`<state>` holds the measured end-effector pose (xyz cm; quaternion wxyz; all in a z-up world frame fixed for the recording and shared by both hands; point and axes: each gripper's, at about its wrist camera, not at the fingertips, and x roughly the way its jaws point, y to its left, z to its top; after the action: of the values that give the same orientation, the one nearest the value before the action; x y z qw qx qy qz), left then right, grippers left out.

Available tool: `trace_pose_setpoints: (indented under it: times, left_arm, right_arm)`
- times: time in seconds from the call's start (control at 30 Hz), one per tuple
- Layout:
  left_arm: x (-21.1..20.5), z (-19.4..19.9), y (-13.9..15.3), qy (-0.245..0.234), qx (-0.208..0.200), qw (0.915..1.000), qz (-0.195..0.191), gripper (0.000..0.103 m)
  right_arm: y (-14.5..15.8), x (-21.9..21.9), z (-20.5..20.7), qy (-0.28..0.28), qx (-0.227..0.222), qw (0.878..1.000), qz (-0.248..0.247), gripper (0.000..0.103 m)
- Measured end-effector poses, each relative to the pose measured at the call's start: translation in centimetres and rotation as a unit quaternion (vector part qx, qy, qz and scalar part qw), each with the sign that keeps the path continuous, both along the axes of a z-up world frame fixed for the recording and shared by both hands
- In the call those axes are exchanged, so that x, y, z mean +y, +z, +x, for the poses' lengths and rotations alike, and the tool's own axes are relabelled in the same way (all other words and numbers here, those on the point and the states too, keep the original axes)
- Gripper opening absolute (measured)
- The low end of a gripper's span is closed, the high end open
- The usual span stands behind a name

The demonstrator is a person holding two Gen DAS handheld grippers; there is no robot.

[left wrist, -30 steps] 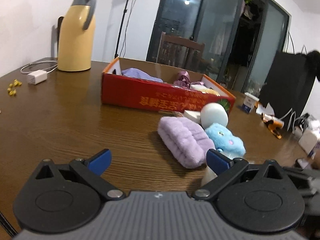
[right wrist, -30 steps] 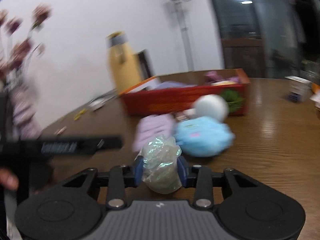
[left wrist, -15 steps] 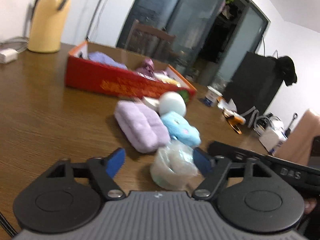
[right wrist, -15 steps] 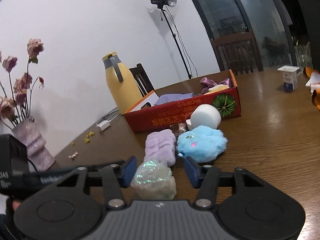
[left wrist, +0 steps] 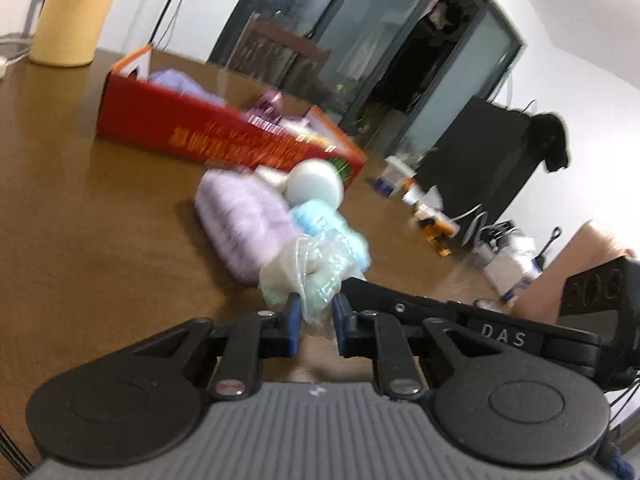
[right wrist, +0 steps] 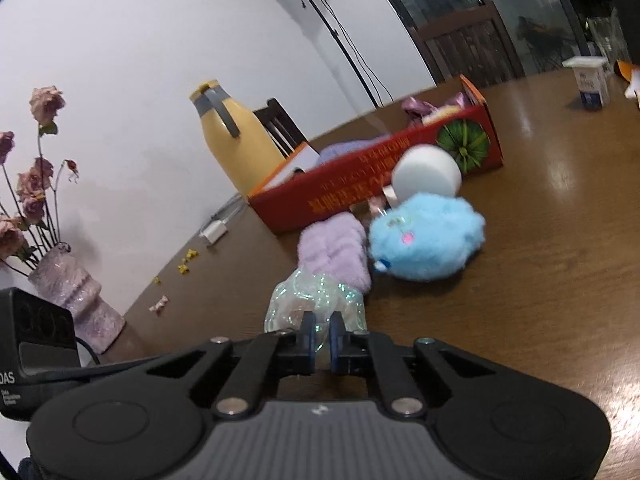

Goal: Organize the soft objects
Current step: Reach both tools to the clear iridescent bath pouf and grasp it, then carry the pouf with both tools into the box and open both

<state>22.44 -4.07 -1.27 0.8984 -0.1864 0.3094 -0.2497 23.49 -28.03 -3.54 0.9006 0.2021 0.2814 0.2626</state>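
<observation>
1. Bag (left wrist: 308,272), crinkly and iridescent, pinched at once by both grippers just above the brown worktop (left wrist: 100,220).
2. Left gripper (left wrist: 314,320) closed on the bag's near edge, blue pads squeezing the film between them.
3. Right gripper (right wrist: 322,336) likewise pressed tight on the bag (right wrist: 316,300), jaws nearly meeting, only thin film between.
4. Seen from the left wrist, right gripper (left wrist: 352,286) reaching in from the right, its black body marked "DAS".
5. Seen from the right wrist, a black block of the other tool at the lower left edge.
6. Just beyond the bag, lilac plush (left wrist: 248,224) lying on the worktop, touching blue plush (left wrist: 324,224) at its side.
7. Behind these, white ball (left wrist: 316,186) resting against the blue plush (right wrist: 424,240) and close to the red box (left wrist: 224,136).
8. Box open on top, holding a lilac item and a pink shiny one; further contents too blurred to tell.
9. Yellow jug (right wrist: 236,144) standing past the box (right wrist: 360,188), near the wall.
10. Vase (right wrist: 76,304) with dried pink roses at the worktop's left edge in the right wrist view.
11. White carton (right wrist: 592,84) well apart at the far right.
12. Left wrist view blurred throughout.
</observation>
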Motion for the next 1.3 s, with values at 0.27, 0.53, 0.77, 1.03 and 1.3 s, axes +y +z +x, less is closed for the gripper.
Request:
trace_pose_setpoints:
  times: [0.27, 0.53, 0.77, 1.03, 1.3]
  left_arm:
    - [1.2, 7.8, 6.8, -0.01, -0.067, 0.9976, -0.017, 0.018]
    - [-0.2, 25.5, 8.0, -0.003, -0.004, 0.9999, -0.014, 0.018]
    - [0.3, 36.8, 3.9, 0.051, 0.099, 0.9938, -0.003, 0.029]
    - [3.3, 39.5, 2.1, 0.114, 0.15, 0.9822, -0.001, 0.056]
    - [3.8, 34.2, 7.0, 0.118, 0.073, 0.9859, 0.093, 0.064]
  right_arm:
    - [7.7, 0.3, 7.2, 0.018, -0.082, 0.996, -0.008, 0.006]
    - [10.6, 0.5, 23.3, -0.017, -0.049, 0.998, -0.026, 0.006]
    - [7.6, 1.4, 36.0, -0.026, 0.054, 0.998, -0.035, 0.007]
    - [4.2, 4.4, 40.6, -0.047, 0.105, 0.989, -0.094, 0.019]
    - [9.4, 3.0, 35.6, -0.049, 0.052, 0.994, -0.083, 0.032]
